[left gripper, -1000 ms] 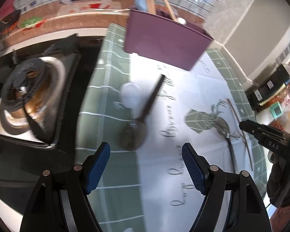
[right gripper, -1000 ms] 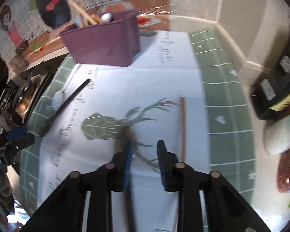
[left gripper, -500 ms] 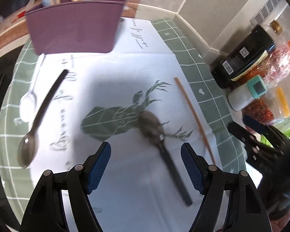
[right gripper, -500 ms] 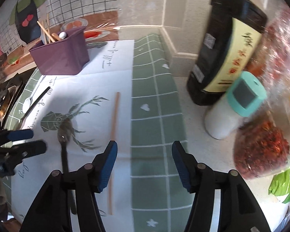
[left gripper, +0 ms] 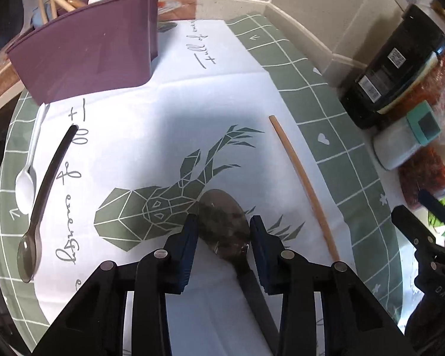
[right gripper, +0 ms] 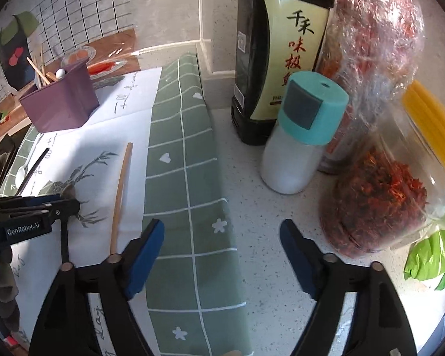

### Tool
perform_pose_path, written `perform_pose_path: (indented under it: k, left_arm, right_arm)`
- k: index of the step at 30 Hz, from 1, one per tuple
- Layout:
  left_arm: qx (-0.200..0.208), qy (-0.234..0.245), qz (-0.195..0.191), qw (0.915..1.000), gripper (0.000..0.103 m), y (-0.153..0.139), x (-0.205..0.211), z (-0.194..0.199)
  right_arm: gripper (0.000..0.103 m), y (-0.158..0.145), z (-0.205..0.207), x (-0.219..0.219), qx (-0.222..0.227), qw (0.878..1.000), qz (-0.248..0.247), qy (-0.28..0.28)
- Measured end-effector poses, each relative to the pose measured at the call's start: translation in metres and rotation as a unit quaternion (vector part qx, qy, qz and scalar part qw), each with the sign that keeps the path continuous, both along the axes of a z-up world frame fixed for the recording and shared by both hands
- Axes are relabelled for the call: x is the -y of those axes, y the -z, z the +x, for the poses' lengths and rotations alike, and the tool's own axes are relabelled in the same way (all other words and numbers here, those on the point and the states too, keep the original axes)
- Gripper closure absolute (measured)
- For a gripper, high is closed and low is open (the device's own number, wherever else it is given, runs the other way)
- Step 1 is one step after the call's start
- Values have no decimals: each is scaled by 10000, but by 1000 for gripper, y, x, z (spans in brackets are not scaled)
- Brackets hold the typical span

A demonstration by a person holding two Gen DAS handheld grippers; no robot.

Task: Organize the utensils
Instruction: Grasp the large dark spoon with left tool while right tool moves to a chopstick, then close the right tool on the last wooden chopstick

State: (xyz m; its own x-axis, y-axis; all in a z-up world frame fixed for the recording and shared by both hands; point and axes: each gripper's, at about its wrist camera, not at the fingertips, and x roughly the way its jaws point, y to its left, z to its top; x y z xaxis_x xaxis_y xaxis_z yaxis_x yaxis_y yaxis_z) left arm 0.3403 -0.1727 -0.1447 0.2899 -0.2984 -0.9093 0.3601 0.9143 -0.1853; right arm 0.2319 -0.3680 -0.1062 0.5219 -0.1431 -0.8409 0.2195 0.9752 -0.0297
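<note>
Left gripper (left gripper: 224, 228) is angled down over the white printed mat (left gripper: 151, 136), low centre of the left wrist view. Its fingers (left gripper: 190, 237) have just been closing and now flank the bowl of the dark spoon (left gripper: 222, 222). The pads sit at or just beside the bowl's edges; whether they actually press on it I cannot tell. The spoon's black handle runs down and to the right between the finger arms, out of the bottom of the frame.

Right gripper (right gripper: 222, 237) has just been opening. Its fingers stand wide apart with nothing between them, over the green checked cloth (right gripper: 190, 154) and the speckled tabletop (right gripper: 252, 195), near the jars at the right.

Other utensils lie flat on the mat:
- a single wooden chopstick (left gripper: 302, 184), right of the spoon
- a second black-handled spoon (left gripper: 44, 195), at left
- a white plastic spoon (left gripper: 29, 169), just beside it

The purple holder (left gripper: 86, 53), upper left, already has chopsticks and a white-tipped utensil standing in it. It is probably the destination.

Step in hand, as I judge it: securing the dark spoon.
- The bowl is curved and smooth, so a pinch there may squirt it forward.
- A grip at the neck or handle looks safer.
- Close fully and lift straight up, checking that the spoon does not pivot.
- Carry it handle-down toward the holder, clear of the chopstick.
</note>
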Motion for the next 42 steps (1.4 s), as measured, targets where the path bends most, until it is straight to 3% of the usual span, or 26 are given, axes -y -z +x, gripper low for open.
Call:
perform_pose_path:
  k: [3,11,18,22,26,31,36,42]
  left_arm:
    - [172,7,-76,9998,67,-8,-11,-6]
    - [682,-288,-173,9971,67,-38,-80,-29]
    - [979,-537,-255,9934,67,-60,-127,-55]
    - [1034,-637,-309,9921,67,-65,-141,-61]
    - [1047,-707,-314,9915,67,-67,-151,-66]
    - [1016,-738,-364,9914,67,-67,-159,-68]
    - [1018,-689,-380,9917,67,-67,-159,-68]
    - [1028,-541,-403,9924,67,-70,-154,-69]
  right_arm:
    - [11,-3,8,-12,122,9993,129,-317]
    - [13,0,50,-54,-121,9901,521,-1295]
    - [50,25,98,-65,-695,9838,783,-1457]
    - [65,41,112,-73,-971,9824,589,-1481]
    - [68,47,118,-75,-1070,9833,484,-1393]
    - [92,47,120,-77,-1154,9825,503,-1376]
    - [96,38,109,-80,-1046,9828,595,-1404]
    - [97,7,85,-92,-700,9828,735,-1540]
